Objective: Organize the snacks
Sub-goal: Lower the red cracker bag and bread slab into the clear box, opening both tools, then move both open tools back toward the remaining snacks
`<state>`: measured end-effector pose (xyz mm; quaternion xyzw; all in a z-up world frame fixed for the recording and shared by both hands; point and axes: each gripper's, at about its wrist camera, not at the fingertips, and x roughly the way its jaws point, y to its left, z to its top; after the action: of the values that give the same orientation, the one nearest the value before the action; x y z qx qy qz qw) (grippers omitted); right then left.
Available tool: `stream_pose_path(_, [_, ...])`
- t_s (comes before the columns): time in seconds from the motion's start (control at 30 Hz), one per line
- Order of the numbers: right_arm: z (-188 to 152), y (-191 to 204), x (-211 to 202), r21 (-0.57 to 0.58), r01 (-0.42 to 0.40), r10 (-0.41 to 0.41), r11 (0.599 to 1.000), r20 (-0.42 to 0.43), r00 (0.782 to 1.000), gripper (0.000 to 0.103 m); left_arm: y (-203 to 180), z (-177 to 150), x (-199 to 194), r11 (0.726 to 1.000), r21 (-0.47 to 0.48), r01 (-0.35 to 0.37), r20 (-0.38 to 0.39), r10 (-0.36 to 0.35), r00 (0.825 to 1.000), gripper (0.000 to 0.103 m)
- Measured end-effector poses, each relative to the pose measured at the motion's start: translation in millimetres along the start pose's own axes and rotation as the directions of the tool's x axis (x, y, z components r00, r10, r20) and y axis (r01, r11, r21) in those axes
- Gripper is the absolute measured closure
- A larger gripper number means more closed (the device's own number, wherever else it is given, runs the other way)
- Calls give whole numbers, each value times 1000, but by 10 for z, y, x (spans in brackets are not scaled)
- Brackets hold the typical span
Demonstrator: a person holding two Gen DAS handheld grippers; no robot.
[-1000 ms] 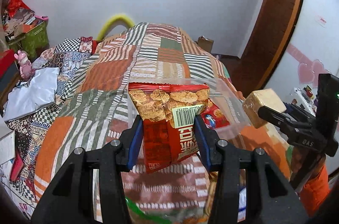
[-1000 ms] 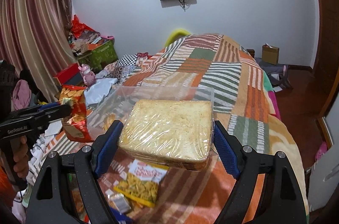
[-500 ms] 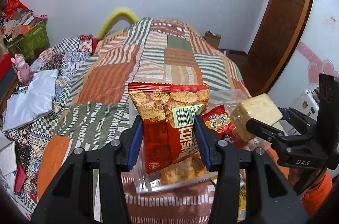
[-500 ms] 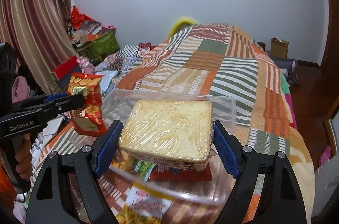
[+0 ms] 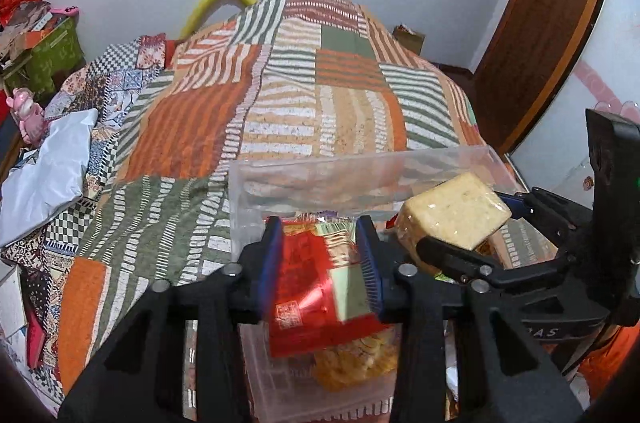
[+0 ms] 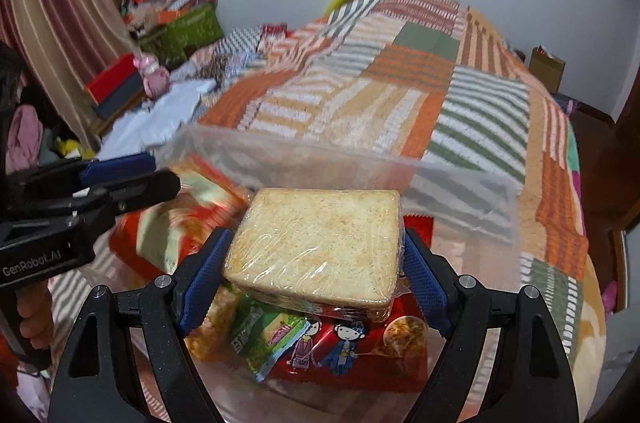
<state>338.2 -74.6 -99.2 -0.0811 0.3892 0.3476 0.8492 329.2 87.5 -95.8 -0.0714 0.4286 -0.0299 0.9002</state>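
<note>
Left wrist: the left gripper (image 5: 320,263) pinched a red bag (image 5: 316,287) tightly over the clear bin (image 5: 360,175). Risk, in my judgement: the bag could catch the right gripper (image 5: 472,223) close beside it.

Right wrist: the right gripper (image 6: 316,263) clamped wrapped bread (image 6: 316,243), jaws wide, over packets (image 6: 332,347) in the bin (image 6: 460,191). Dropped there, the bread could crush them. A quilt (image 6: 400,95) lay beyond.

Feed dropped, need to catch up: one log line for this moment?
left claw: shut on red bag | right claw: shut on bread | both over bin | bin: holds other snacks
</note>
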Motion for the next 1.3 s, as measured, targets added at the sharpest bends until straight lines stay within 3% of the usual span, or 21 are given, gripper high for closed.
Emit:
stream_pose_path(0.23, [-41, 83, 49, -57, -5, 1, 998, -62, 998, 19, -19, -52, 37, 1000, 3, 4, -5, -4, 1000, 66])
stream_pose_path(0.53, [-61, 19, -57, 1, -9, 9, 1000, -59, 998, 18, -158, -144, -240, 997, 74, -17, 33, 15, 999, 65])
stream_pose_path(0.67, [-51, 68, -271, -37, 37, -37, 999, 3, 999, 16, -215, -197, -420, 995, 94, -28, 61, 22, 998, 49])
stream_pose_path(0.8, [-65, 142, -515, -62, 54, -51, 997, 54, 997, 15, -285, -248, -654, 993, 114, -39, 96, 28, 995, 47])
stream_pose_path(1.0, [-219, 271, -915, -97, 70, -56, 993, 143, 988, 14, -327, -397, -1015, 991, 124, -48, 141, 31, 990, 33])
stream_pose_path(1.07, [-290, 311, -1036, -106, 80, -61, 991, 169, 984, 13, -337, -497, -1145, 989, 132, -61, 156, 40, 987, 23])
stream_pose_path(1.3, [-606, 316, -1321, -90, 60, -40, 994, 215, 976, 11, -277, -870, -1368, 991, 118, -60, 143, 42, 989, 17])
